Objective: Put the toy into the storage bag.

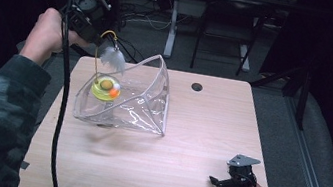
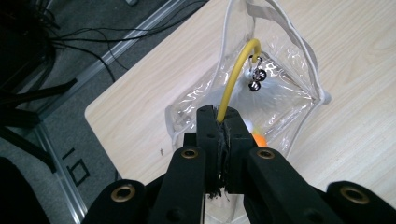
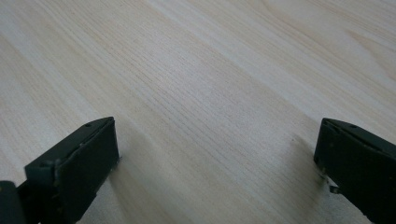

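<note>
A clear plastic pouch [image 1: 142, 105] with a white rim stands open on the wooden table [image 1: 193, 168]. Above its left side my left gripper [image 1: 104, 38] is shut on the curved yellow wand [image 1: 98, 50] of a cat toy. A white feather [image 1: 113, 59] hangs from the wand's tip, and the toy's yellow round base [image 1: 103, 88] with an orange ball [image 1: 114, 93] sits inside the pouch. In the left gripper view the gripper [image 2: 219, 122] pinches the wand [image 2: 236, 74] over the pouch [image 2: 289, 88]. My right gripper [image 1: 215, 182] rests open at the table's front right, its jaws wide over bare wood [image 3: 210, 102].
A small round hole [image 1: 197, 86] sits in the table near its far edge. Cables and table legs [image 1: 173, 23] lie on the dark floor beyond. A metal rail [image 1: 314, 172] runs along the floor at the right.
</note>
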Available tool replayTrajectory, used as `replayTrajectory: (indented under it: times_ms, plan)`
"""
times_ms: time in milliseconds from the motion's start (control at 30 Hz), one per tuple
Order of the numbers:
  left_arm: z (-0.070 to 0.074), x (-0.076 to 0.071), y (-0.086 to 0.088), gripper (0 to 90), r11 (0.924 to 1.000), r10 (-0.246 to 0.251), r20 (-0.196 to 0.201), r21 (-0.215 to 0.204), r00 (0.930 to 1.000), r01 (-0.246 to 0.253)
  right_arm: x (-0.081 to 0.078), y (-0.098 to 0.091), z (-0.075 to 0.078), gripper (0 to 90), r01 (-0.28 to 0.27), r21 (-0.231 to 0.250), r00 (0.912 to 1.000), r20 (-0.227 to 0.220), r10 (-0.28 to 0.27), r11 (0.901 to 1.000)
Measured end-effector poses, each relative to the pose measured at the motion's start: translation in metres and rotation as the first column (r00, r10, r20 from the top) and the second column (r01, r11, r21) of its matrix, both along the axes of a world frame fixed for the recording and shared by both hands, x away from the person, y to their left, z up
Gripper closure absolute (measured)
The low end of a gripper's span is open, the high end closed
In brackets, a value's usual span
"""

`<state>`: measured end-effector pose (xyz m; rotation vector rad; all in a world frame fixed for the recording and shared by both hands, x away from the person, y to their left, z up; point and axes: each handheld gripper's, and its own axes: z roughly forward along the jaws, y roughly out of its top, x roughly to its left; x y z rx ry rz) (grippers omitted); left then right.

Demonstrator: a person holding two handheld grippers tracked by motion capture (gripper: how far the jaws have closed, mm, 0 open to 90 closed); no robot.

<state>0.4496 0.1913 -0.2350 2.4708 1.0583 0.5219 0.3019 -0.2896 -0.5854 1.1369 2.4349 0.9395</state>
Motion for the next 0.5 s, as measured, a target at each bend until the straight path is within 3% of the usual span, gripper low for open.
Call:
replayTrajectory:
  times_ms: [500]
  plan:
    - [-0.025, 0.011, -0.008, 88.2, 0.9999, -0.014, -0.048, 0.0, 0.9987, 0.014, 0.0, 0.0, 0.0, 0.0, -0.001, 0.001, 1.0, 0.001, 0.001, 1.0]
